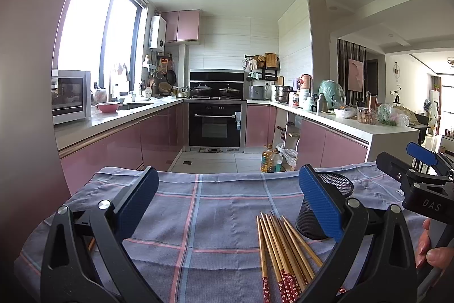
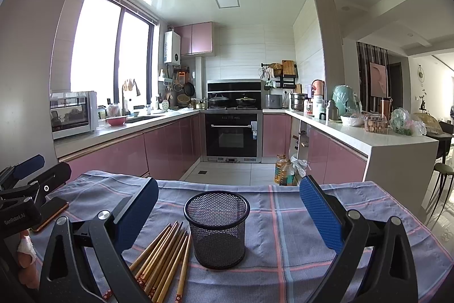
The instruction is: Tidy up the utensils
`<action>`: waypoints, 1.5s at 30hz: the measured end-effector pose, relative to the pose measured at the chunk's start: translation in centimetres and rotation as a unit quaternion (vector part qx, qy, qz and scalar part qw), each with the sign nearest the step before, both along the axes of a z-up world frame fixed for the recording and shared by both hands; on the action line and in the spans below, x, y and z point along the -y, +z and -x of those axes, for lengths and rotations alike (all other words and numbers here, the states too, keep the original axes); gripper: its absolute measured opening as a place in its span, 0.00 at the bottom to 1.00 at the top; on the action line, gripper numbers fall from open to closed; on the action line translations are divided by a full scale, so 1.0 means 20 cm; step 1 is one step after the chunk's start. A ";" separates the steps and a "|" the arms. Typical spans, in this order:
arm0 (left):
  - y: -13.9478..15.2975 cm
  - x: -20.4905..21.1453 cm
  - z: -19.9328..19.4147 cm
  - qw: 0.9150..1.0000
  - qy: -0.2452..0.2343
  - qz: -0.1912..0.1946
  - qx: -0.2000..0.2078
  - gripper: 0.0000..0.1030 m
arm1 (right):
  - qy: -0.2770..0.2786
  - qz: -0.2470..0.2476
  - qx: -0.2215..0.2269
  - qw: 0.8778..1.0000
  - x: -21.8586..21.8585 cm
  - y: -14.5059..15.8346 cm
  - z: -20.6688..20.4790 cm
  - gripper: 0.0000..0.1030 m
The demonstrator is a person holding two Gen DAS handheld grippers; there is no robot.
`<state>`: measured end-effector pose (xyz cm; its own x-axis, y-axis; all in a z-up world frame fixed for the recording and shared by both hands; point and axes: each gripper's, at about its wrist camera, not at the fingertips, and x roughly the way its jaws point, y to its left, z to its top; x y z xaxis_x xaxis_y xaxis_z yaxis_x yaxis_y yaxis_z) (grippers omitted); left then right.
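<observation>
Chopsticks (image 2: 163,260) beside right gripper (image 2: 229,215)

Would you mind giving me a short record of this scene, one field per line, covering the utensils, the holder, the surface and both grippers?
utensils: wooden chopsticks with red patterned ends, a loose bundle lying flat on the cloth
holder: black mesh cup, upright, nothing visible inside
relation: chopsticks lie to the left of the cup, seen from the right wrist, none in it
surface: blue-grey checked cloth with pink lines
left gripper: open, holding nothing
right gripper: open, holding nothing, cup ahead between its fingers
task state: not yet begun
</observation>
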<state>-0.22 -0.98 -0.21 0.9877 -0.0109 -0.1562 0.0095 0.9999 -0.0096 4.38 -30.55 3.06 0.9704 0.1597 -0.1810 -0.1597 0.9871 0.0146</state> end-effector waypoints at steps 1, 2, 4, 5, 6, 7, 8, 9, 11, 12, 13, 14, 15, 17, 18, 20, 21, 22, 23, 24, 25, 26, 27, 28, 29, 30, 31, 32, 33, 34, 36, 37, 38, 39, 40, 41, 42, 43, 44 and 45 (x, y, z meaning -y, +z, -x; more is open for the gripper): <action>0.00 0.00 0.00 1.000 0.000 0.000 0.000 0.95 | -0.001 0.000 0.000 1.000 0.00 0.00 0.00 0.94; 0.00 0.00 0.00 1.000 0.000 0.001 -0.001 0.95 | 0.000 0.000 0.000 1.000 0.00 0.00 0.00 0.94; 0.00 0.00 0.00 1.000 0.000 0.000 0.000 0.95 | -0.001 0.000 0.000 1.000 0.00 0.00 0.00 0.94; 0.00 0.01 0.00 1.000 0.000 0.001 0.000 0.95 | -0.001 0.000 0.001 1.000 0.00 0.00 0.00 0.94; 0.00 0.00 0.00 1.000 0.000 0.000 0.000 0.95 | 0.000 0.000 0.000 1.000 0.00 0.00 0.00 0.94; 0.00 0.00 0.00 1.000 0.000 0.000 -0.001 0.95 | -0.001 0.001 0.000 1.000 0.00 0.00 0.00 0.94; 0.00 0.00 0.00 1.000 0.000 0.001 0.000 0.95 | -0.001 0.000 0.000 1.000 0.00 0.00 0.00 0.94; 0.00 0.01 0.00 1.000 0.000 0.001 -0.001 0.95 | 0.000 -0.001 0.000 1.000 0.00 0.00 0.00 0.94; 0.00 0.01 0.00 1.000 0.000 0.000 -0.001 0.95 | 0.000 0.000 0.000 1.000 0.00 0.00 0.00 0.94; 0.00 0.00 0.00 1.000 0.000 0.000 -0.001 0.95 | 0.001 0.000 -0.001 1.000 0.00 0.00 0.00 0.94; 0.00 0.00 0.00 1.000 0.000 0.000 -0.001 0.94 | 0.001 0.000 -0.001 1.000 0.00 0.00 0.00 0.94; 0.00 0.00 0.00 1.000 0.000 0.000 0.000 0.94 | 0.001 0.000 -0.001 1.000 0.00 0.00 0.00 0.94; 0.00 0.00 0.00 1.000 0.000 0.001 -0.001 0.95 | 0.000 0.000 -0.001 1.000 0.00 0.00 0.00 0.94; 0.00 0.00 0.00 1.000 0.001 0.001 0.000 0.94 | 0.001 0.000 -0.001 1.000 0.00 0.00 0.00 0.94; 0.00 0.00 0.00 1.000 0.001 0.000 -0.001 0.95 | 0.001 0.000 -0.001 1.000 0.00 0.00 0.00 0.94; 0.00 0.00 0.00 1.000 0.000 0.001 0.000 0.95 | 0.000 0.001 -0.001 1.000 0.00 0.00 0.00 0.94; 0.00 0.00 0.00 1.000 0.000 0.001 -0.001 0.95 | 0.001 0.000 -0.001 1.000 0.00 0.00 0.00 0.94; 0.00 0.00 0.00 1.000 0.000 0.001 -0.001 0.95 | 0.001 0.000 -0.001 1.000 0.00 0.00 0.00 0.94; 0.00 0.00 0.00 1.000 -0.001 0.001 -0.001 0.95 | 0.001 0.000 -0.001 1.000 0.00 0.00 0.00 0.94; 0.00 0.01 0.00 1.000 -0.001 0.001 -0.001 0.95 | 0.001 0.000 -0.001 1.000 0.00 0.00 0.00 0.94; 0.00 0.01 0.00 1.000 -0.002 0.000 -0.001 0.95 | 0.001 0.000 -0.001 1.000 0.00 0.00 0.00 0.94; 0.00 0.02 0.00 1.000 -0.003 0.000 -0.002 0.94 | 0.000 0.001 -0.001 1.000 0.00 0.00 0.00 0.94; -0.01 0.02 0.00 1.000 -0.004 0.000 -0.002 0.94 | 0.000 0.001 0.000 1.000 0.00 0.00 0.00 0.94; -0.01 0.02 0.00 1.000 -0.004 0.000 -0.003 0.94 | 0.001 0.000 -0.001 1.000 0.00 0.00 0.00 0.94; -0.01 0.02 0.00 1.000 -0.004 0.000 -0.002 0.95 | 0.000 0.001 -0.001 1.000 0.00 0.00 0.00 0.94; -0.01 0.03 0.00 1.000 -0.004 -0.001 -0.003 0.95 | 0.000 0.001 -0.001 1.000 0.00 0.00 0.00 0.94; -0.01 0.03 0.00 1.000 -0.004 -0.001 -0.002 0.94 | 0.001 0.000 -0.001 1.000 0.00 0.00 0.00 0.94; -0.01 0.02 0.00 1.000 -0.004 -0.001 -0.002 0.94 | 0.001 0.001 -0.001 1.000 0.00 0.00 0.00 0.94; -0.01 0.03 0.00 1.000 -0.004 -0.001 -0.002 0.95 | 0.000 0.001 0.000 1.000 0.00 0.00 0.00 0.94; -0.01 0.03 0.00 1.000 -0.004 -0.001 -0.002 0.95 | 0.000 0.001 0.000 1.000 0.00 0.00 0.00 0.94; -0.01 0.02 0.00 1.000 -0.004 -0.001 -0.002 0.95 | 0.000 0.001 0.000 1.000 0.00 0.00 0.00 0.94; -0.01 0.03 0.00 1.000 -0.004 -0.001 -0.003 0.95 | -0.001 0.002 0.000 1.000 -0.01 0.00 0.00 0.94; -0.01 0.02 0.00 1.000 -0.005 -0.001 -0.003 0.95 | 0.000 0.001 0.000 1.000 -0.01 0.00 0.00 0.94; -0.01 0.02 0.00 1.000 -0.005 -0.001 -0.004 0.95 | 0.000 0.001 -0.001 1.000 -0.01 0.00 0.00 0.94; -0.01 0.02 0.00 1.000 -0.006 -0.001 -0.005 0.95 | 0.000 0.002 -0.001 1.000 -0.01 0.00 0.00 0.94; -0.02 0.02 0.00 1.000 -0.006 -0.001 -0.005 0.95 | 0.000 0.002 -0.001 1.000 -0.01 0.00 0.00 0.94; -0.02 0.03 0.00 1.000 -0.006 -0.001 -0.006 0.95 | 0.001 0.001 -0.001 1.000 -0.01 0.00 0.00 0.94; -0.02 0.02 0.00 1.000 -0.007 -0.001 -0.008 0.95 | 0.000 0.002 -0.001 1.000 -0.01 0.00 0.00 0.94; -0.02 0.03 0.00 1.000 -0.007 -0.002 -0.009 0.95 | 0.001 0.002 -0.002 1.000 -0.01 0.00 0.00 0.94; -0.03 0.01 0.00 1.000 -0.008 -0.001 -0.011 0.95 | 0.001 0.001 -0.002 1.000 -0.01 0.00 0.00 0.94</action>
